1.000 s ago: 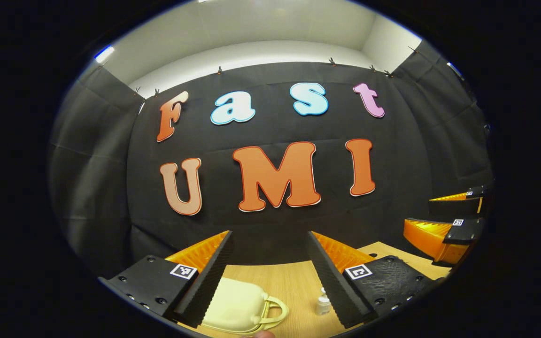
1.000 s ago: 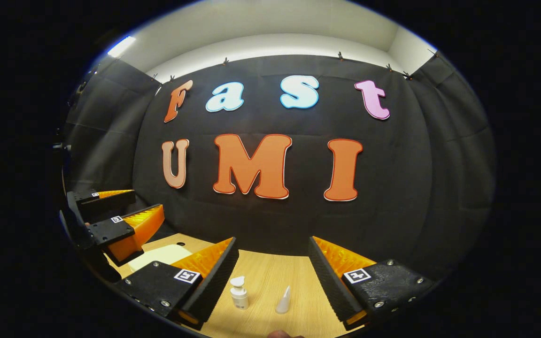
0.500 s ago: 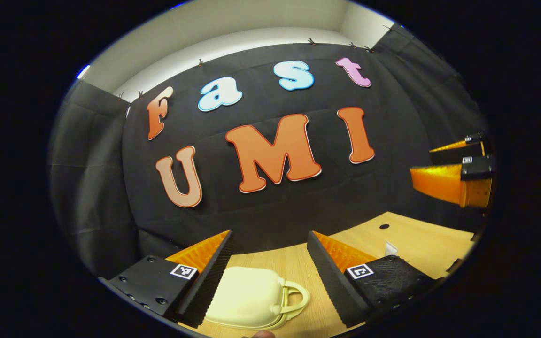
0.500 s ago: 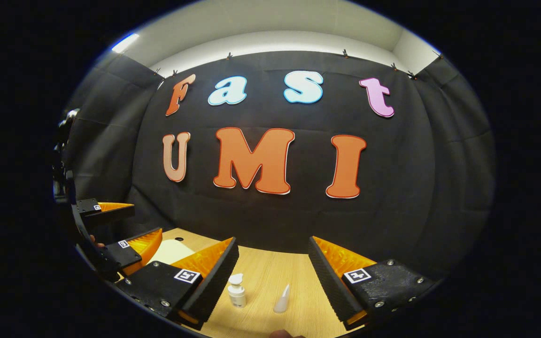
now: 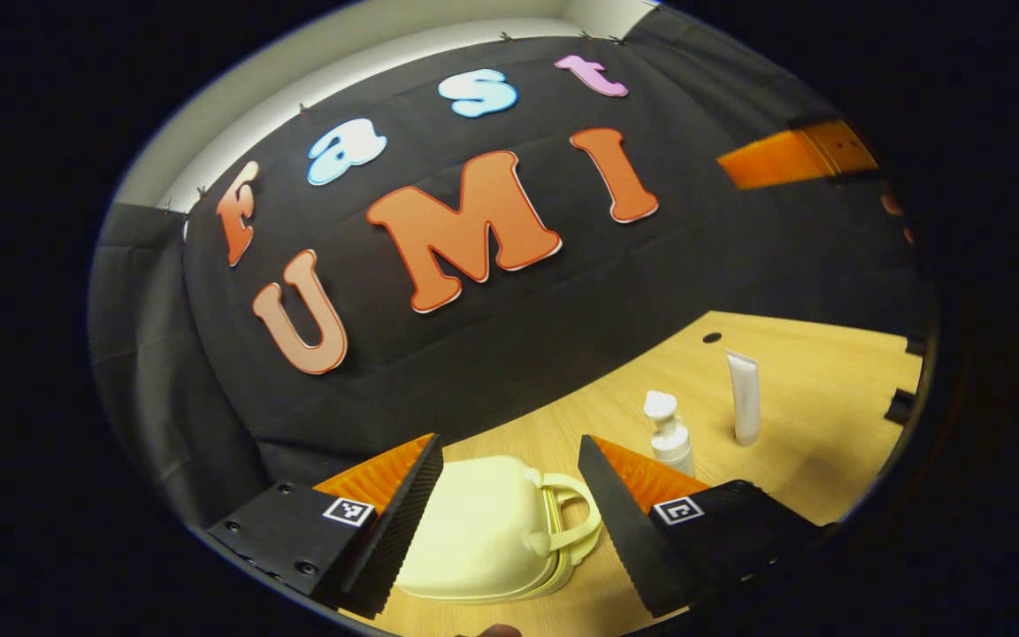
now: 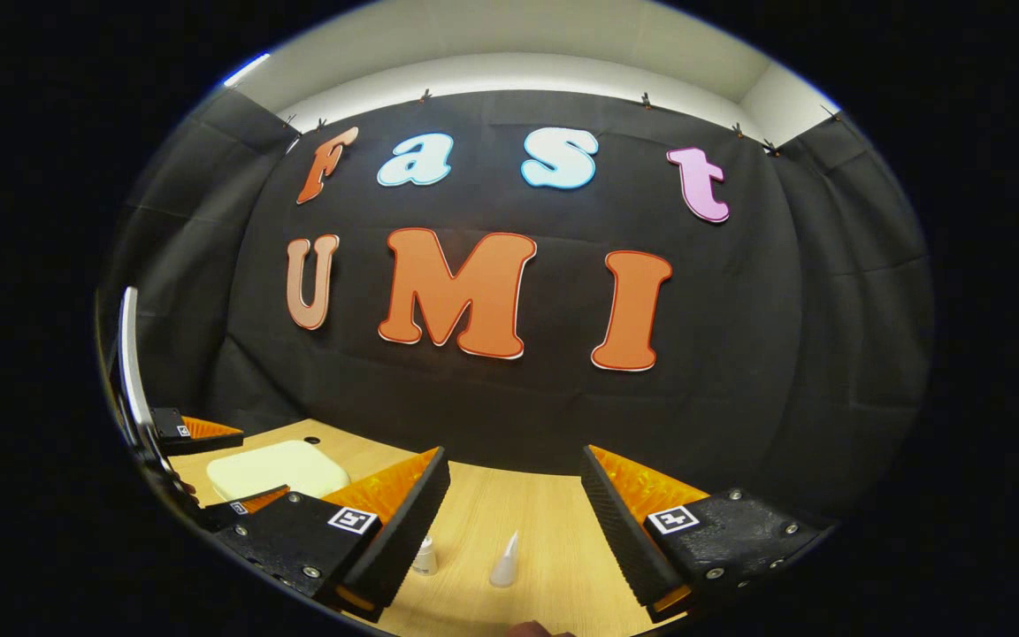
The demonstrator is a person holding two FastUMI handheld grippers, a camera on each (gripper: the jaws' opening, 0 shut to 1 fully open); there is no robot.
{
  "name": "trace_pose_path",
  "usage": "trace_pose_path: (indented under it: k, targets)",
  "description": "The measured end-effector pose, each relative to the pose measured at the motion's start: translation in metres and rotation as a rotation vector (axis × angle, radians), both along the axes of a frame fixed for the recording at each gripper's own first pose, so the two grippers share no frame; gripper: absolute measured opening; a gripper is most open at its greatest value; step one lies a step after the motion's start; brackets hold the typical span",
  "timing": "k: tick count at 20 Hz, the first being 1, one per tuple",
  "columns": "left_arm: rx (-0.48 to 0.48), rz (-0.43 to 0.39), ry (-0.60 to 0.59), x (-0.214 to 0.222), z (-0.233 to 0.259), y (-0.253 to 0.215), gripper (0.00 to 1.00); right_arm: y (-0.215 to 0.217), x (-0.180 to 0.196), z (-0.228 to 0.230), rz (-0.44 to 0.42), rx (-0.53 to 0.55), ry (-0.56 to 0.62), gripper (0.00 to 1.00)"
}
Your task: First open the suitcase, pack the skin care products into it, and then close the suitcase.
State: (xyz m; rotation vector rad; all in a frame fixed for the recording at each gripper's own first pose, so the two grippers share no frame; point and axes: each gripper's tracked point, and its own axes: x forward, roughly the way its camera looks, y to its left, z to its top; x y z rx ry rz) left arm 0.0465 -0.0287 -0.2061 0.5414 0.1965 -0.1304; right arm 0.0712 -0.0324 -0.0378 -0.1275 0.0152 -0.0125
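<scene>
My left gripper (image 5: 509, 518) hangs over the table (image 5: 819, 372) with its jaws wide apart and nothing between them. Under it lies the case (image 5: 483, 531), shut and flat on the wood. My left finger (image 5: 403, 522) hides the case's near-left side, and my right finger (image 5: 624, 522) covers part of its handle (image 5: 576, 522). The case is pale yellow, smooth and rounded like a bar of soap, and the handle is a thin loop on its right end. Past my right finger stands a white pump bottle (image 5: 670, 433), round with a bent spout on top; its bottom is hidden behind that finger. Just beside it, farther off, stands a white tube (image 5: 744, 396), tall and slim with a flat top. There is a small dark hole (image 5: 711, 338) in the table behind them. The table is light wood with fine lines in it. My right gripper (image 6: 514, 531) is also wide apart and holds nothing. Low between its fingers I see the bottle (image 6: 425, 557), partly hidden by one finger, and the tube (image 6: 505, 560), which looks pointed from here. Both are small and hard to make out. Far left in the right gripper view sits the case (image 6: 266, 469) again, with my left gripper (image 6: 209, 469) around it, cut off at the edge.
</scene>
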Motion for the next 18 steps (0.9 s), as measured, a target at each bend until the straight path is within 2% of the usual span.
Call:
trace_pose_path:
  k: [6, 12, 14, 18]
  targets:
    - [0.171, -0.091, 0.053, 0.006, -0.053, -0.006, 0.98, -0.022, 0.003, -0.004, -0.067, -0.004, 0.009, 0.95]
    - [0.299, -0.144, 0.160, 0.029, -0.111, -0.004, 0.98, -0.040, 0.005, -0.009, -0.128, -0.002, 0.020, 0.95]
    - [0.315, -0.166, 0.196, 0.034, -0.127, -0.002, 0.98, -0.045, 0.005, -0.013, -0.142, 0.000, 0.025, 0.95]
    - [0.411, -0.190, 0.215, 0.038, -0.152, 0.000, 0.98, -0.053, 0.005, -0.018, -0.169, -0.004, 0.035, 0.95]
